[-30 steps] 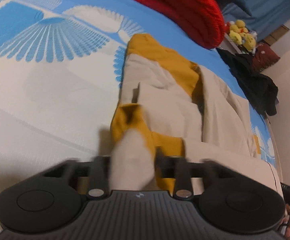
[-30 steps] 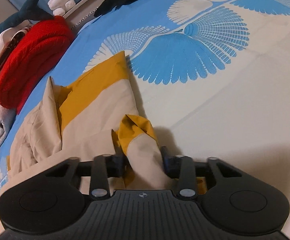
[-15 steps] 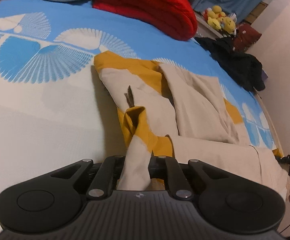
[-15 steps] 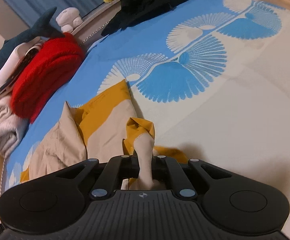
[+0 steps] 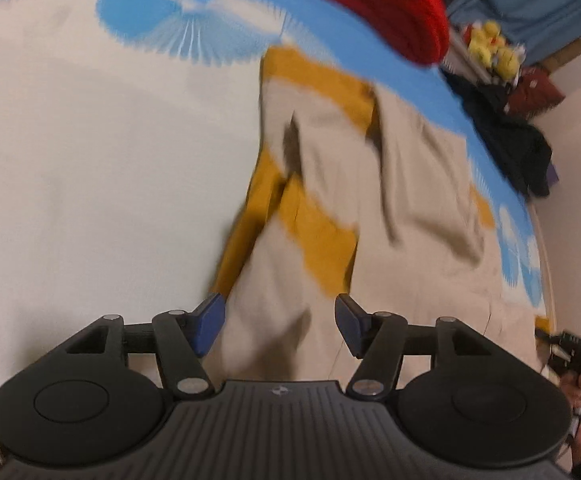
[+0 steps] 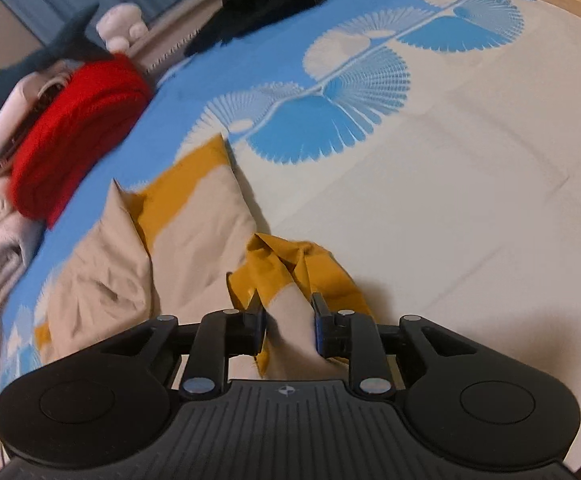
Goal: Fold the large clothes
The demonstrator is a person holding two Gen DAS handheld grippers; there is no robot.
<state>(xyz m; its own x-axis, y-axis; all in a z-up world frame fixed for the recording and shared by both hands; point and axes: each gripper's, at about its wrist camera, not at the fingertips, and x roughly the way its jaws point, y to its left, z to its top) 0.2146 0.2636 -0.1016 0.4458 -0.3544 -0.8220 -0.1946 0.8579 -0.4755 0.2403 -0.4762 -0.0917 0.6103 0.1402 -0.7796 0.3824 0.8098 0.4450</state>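
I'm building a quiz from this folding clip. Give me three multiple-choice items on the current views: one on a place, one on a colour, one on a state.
1. Where does the red knit bundle lie?
A. on the bedsheet, beyond the garment
B. on the floor
C. on a chair

2. Which colours does the garment show?
A. green and white
B. beige and mustard yellow
C. black and pink

3. How does the left gripper stand?
A. clamped on a hanger
B. jaws apart, fabric between
C. out of view

Answers: 1 A, it sits on the blue print past the garment; 2 B, beige panels with mustard bands; 3 B, its jaws are opening, clear of the cloth.
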